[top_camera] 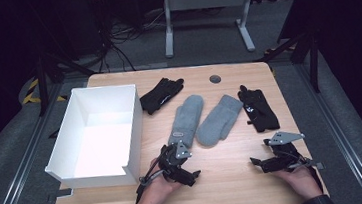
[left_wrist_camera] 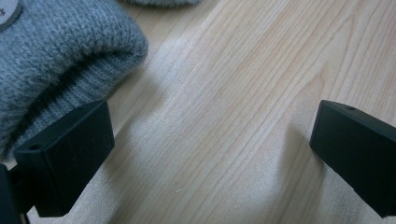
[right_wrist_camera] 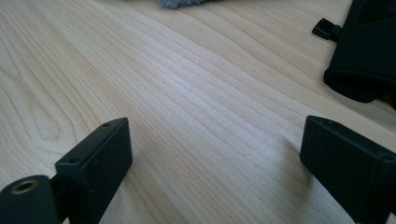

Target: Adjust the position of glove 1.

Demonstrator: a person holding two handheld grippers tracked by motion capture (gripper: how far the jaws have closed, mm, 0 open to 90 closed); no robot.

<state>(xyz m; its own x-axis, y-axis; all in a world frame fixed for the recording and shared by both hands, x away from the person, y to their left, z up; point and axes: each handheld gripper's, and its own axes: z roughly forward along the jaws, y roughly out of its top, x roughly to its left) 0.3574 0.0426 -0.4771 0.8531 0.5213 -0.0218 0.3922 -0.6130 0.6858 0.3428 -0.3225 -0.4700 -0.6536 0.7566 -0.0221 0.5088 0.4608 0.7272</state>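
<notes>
The left gripper is resting on the wooden table with jaws spread, nothing between them; the grey mitten's cuff is lying just ahead of its left jaw. The right gripper is likewise sitting spread and unloaded, a black glove lying ahead to its right.

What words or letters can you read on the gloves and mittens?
None can be read.
Left grey mitten: a small round patch near the cuff, too small and blurred to read.
Left black glove: a pale mark, too small to read.
Right black glove: small pale marks, too small to read.
Right grey mitten and white box: no writing shows.
</notes>
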